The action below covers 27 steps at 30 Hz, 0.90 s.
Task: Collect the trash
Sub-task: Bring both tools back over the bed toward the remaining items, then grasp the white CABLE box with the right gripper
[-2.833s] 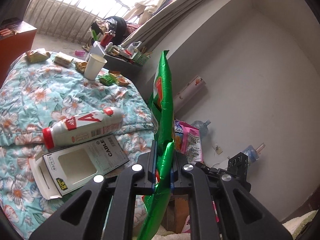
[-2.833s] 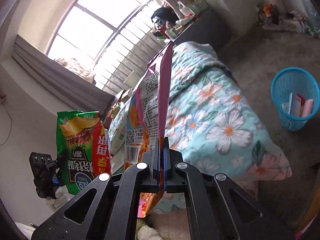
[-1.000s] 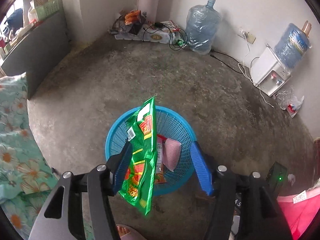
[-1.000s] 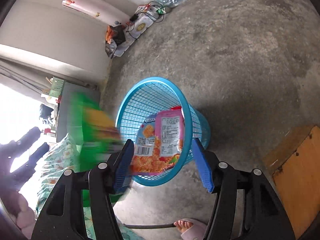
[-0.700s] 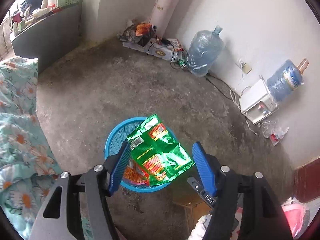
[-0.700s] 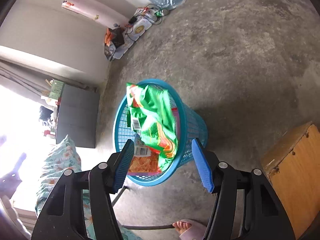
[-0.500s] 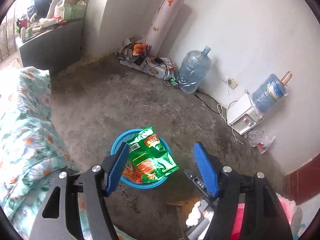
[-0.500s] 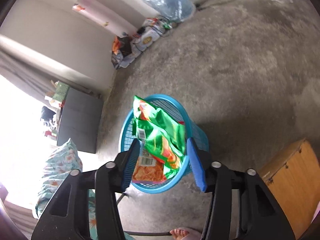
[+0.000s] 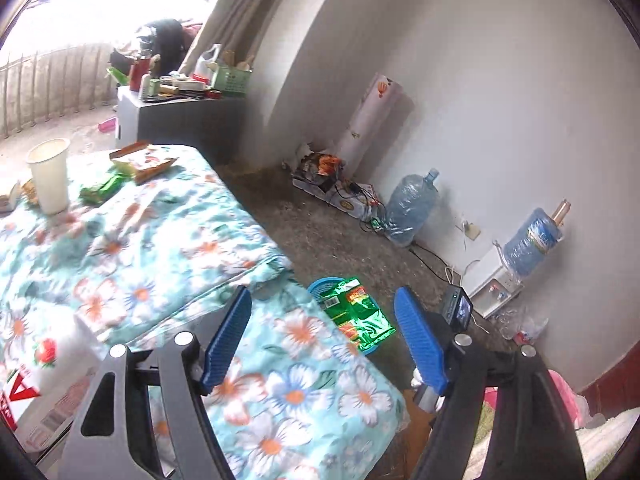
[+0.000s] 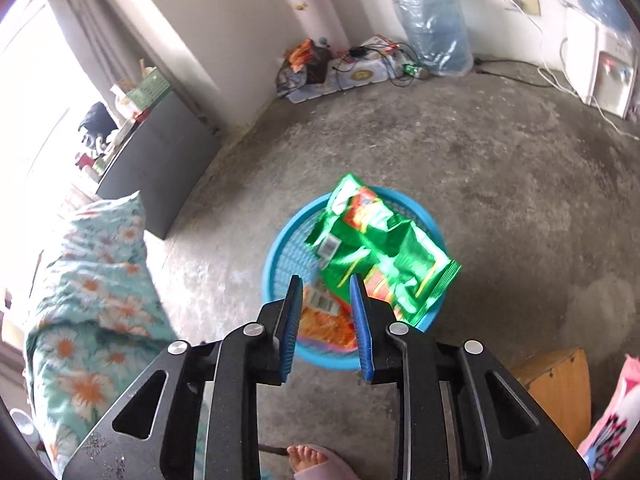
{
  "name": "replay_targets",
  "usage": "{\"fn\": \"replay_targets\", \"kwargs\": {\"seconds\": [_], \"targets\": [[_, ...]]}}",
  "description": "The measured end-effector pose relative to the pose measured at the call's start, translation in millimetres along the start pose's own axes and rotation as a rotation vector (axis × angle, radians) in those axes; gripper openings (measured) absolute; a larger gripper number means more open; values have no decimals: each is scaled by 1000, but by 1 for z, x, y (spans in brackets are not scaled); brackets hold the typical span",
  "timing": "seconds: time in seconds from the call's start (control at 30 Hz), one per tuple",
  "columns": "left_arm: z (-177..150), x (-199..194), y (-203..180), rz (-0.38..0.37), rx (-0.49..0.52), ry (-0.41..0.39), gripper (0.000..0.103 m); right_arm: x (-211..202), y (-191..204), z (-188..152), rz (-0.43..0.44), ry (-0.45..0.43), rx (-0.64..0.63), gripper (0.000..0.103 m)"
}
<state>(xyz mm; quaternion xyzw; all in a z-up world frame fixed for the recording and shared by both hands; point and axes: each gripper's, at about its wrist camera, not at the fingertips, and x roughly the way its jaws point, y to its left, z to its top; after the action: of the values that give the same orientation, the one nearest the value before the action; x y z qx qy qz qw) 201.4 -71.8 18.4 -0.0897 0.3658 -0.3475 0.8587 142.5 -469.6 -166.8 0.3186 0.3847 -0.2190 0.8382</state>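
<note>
My left gripper (image 9: 322, 340) was wide and empty, my right gripper (image 10: 325, 312) was closing on nothing. The green snack bag (image 10: 380, 252) lay on the blue basket (image 10: 280, 248) ahead; paper cup (image 9: 50, 176) and wrappers (image 9: 102, 188) remained on the bed (image 9: 160, 240)

Left wrist view: set above the bed (image 9: 168, 240), looking forward and slightly down along the left gripper (image 9: 324, 340), across the floral quilt toward the white wall (image 9: 500, 100) and the grey cabinet (image 9: 180, 120) by the window. Far from the blue basket (image 9: 320, 286), seen small past the quilt's edge.

Right wrist view: set higher over the concrete floor (image 10: 500, 160), looking steeply down along the right gripper (image 10: 326, 328), near the blue basket (image 10: 276, 264), seen almost from above.

Shared by both: basket with green snack bag (image 9: 356, 314) (image 10: 380, 256), water jug (image 9: 410, 212) (image 10: 434, 24), power strip clutter (image 9: 340, 192) (image 10: 352, 68), quilt corner, cabinet, dispenser.
</note>
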Motion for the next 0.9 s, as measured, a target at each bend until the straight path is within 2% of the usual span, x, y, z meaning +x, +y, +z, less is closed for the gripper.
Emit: {"fn": "replay_targets", "kwargs": {"seconds": [0.1,0.23,0.27,0.43,0.53,0.6,0.67,0.7,0.8,0.9], "targets": [[-10,-37,19,36,-7,-51,73,-36,25,-17,25,-38,-34,44],[-17,-79,34,71,-6,-102,75,-100,66,-29,69,-142,-135,63],[-19,-89,36,79,-7,-120,76,-116,77,-32,84,-173,-167,66],[-32,-135,47,133,-41,-212,77,-181,128,-42,180,-277,-298,95],[-46,-161,58,152,-92,-258,78,-207,151,-50,225,-313,-367,95],[-56,-175,67,180,-137,-275,78,-216,160,-58,264,-306,-407,95],[-69,-191,78,224,-172,-288,78,-219,166,-68,355,-253,-404,95],[-76,-198,83,255,-187,-295,78,-217,169,-74,417,-197,-394,95],[-97,-219,104,307,-257,-315,78,-200,184,-91,585,20,-340,95],[-115,-230,126,343,-333,-328,78,-176,206,-114,674,226,-291,95]]}}
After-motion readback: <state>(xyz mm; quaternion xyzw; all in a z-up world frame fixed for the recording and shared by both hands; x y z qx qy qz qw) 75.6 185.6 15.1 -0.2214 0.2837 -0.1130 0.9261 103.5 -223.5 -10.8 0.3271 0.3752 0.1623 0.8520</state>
